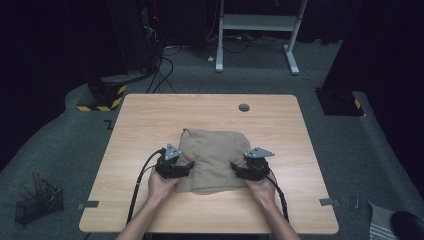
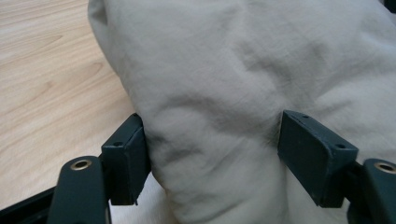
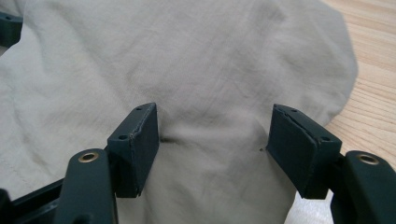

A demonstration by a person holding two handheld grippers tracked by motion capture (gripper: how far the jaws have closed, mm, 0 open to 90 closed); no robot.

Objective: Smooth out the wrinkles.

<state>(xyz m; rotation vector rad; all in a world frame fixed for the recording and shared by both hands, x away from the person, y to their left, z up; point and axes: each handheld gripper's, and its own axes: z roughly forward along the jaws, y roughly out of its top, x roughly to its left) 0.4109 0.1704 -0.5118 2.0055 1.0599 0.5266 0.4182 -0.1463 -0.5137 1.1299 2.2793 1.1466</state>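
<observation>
I am holding the left tool (image 1: 189, 165) against the left edge of the tan cloth bundle (image 1: 214, 159), which is lying at the centre of the frame on the wooden bench (image 1: 150, 115). Its jaws are standing spread with a fold of cloth between them, pads resting against the fabric without squeezing. I am keeping the right tool (image 1: 234, 166) at the bundle's right edge, likewise spread over the cloth.

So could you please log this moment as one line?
thing: beige cloth bunched on table | left tongs: open at its left edge | right tongs: open at right edge
</observation>
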